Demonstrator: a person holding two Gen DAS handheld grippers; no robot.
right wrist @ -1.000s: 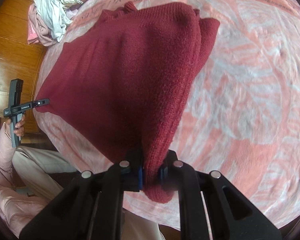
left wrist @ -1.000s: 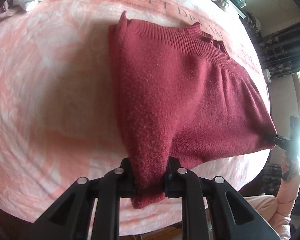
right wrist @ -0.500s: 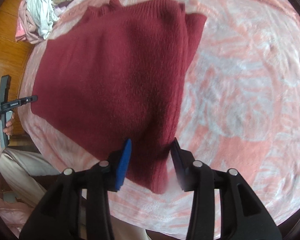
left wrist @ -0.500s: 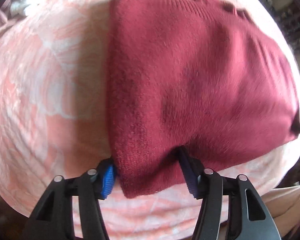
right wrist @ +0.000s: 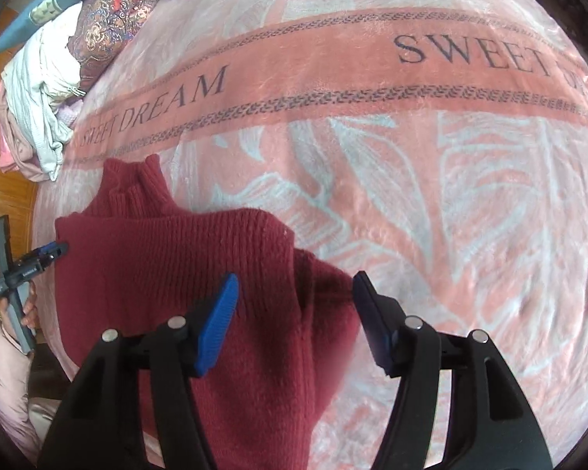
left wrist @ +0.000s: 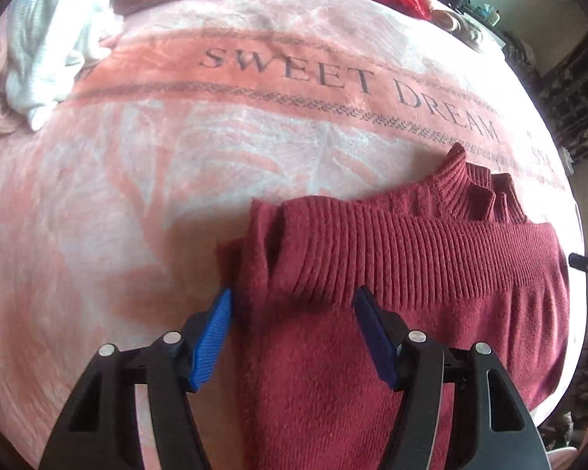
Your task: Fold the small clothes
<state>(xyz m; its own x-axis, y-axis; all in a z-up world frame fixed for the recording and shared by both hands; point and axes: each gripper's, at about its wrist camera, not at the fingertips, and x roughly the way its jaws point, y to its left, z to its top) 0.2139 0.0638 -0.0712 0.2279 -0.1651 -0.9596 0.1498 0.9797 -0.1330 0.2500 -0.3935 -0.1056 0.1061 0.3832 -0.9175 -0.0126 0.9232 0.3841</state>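
I have carried the sweater's [left wrist: 372, 313] lower edge up to its ribbed hem, and my left fingers [left wrist: 294, 337] and right fingers [right wrist: 294, 321] are opening, released, with the fold lying between them on the bed [left wrist: 176, 176].

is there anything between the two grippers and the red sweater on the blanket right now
Nothing visible. The left gripper and right gripper are both opening directly over the red sweater, its knit between the pads, with no other item in the gap. The pile of pale clothes lies far off at the blanket's edge.
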